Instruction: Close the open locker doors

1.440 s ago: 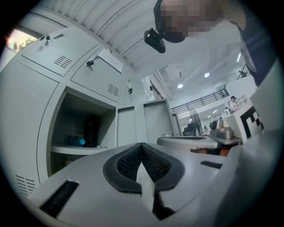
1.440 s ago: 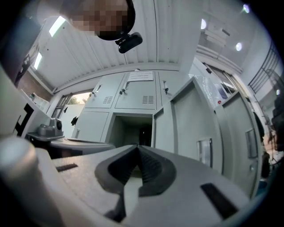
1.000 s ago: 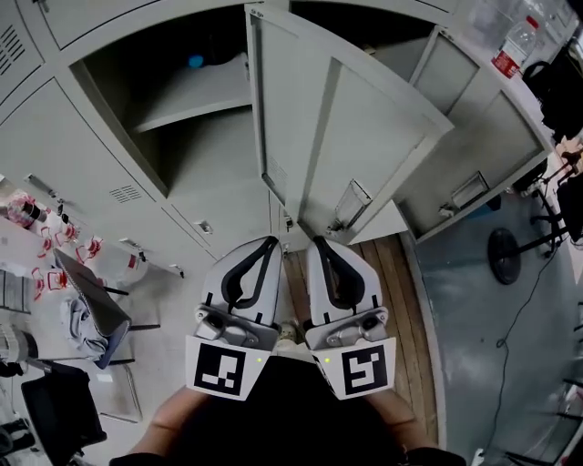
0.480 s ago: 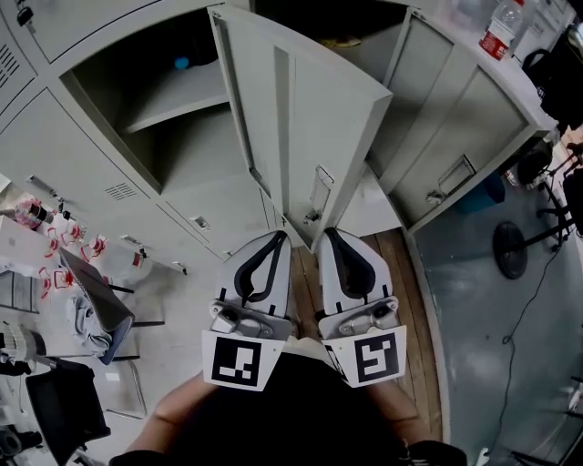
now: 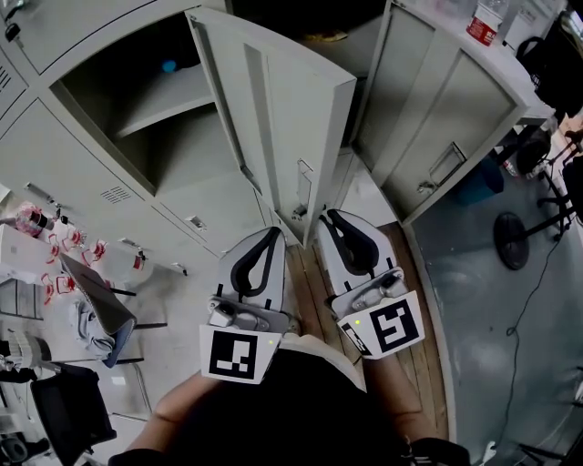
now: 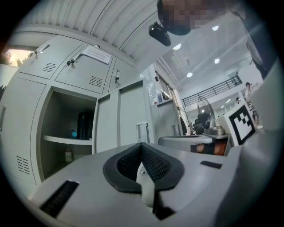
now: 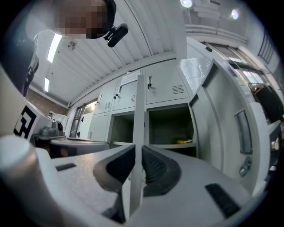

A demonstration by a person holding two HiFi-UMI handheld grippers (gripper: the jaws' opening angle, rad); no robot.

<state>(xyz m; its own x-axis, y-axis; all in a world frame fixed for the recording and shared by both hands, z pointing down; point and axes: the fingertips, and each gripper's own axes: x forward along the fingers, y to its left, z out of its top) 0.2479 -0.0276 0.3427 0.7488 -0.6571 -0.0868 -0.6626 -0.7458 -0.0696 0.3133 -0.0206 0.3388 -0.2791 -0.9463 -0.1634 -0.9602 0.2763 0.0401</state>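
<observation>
A bank of grey lockers has two doors standing open. The middle door [image 5: 282, 118] juts toward me, its handle [image 5: 303, 182] near its free edge. The right door [image 5: 455, 109] swings out to the right. My left gripper [image 5: 272, 233] is shut and empty, just left of the middle door's lower corner. My right gripper [image 5: 330, 217] sits just right of that corner. Its jaws have just been opening; in the right gripper view [image 7: 138, 159] the door's edge [image 7: 139, 111] shows in the narrow gap, and I cannot tell whether the pads touch it. The left gripper view [image 6: 142, 153] shows the pads meeting.
The left open compartment [image 5: 155, 100] holds a shelf with a blue item [image 5: 168, 65]. A yellow item [image 7: 183, 142] lies in the right compartment. A bottle [image 5: 483, 18] stands at upper right, a chair base [image 5: 515, 241] on the floor to the right, and clutter [image 5: 55, 246] at left.
Both grippers have drawn closer to the middle door's lower corner, and the door now appears more edge-on. The right gripper has turned, its marker cube swinging to the right.
</observation>
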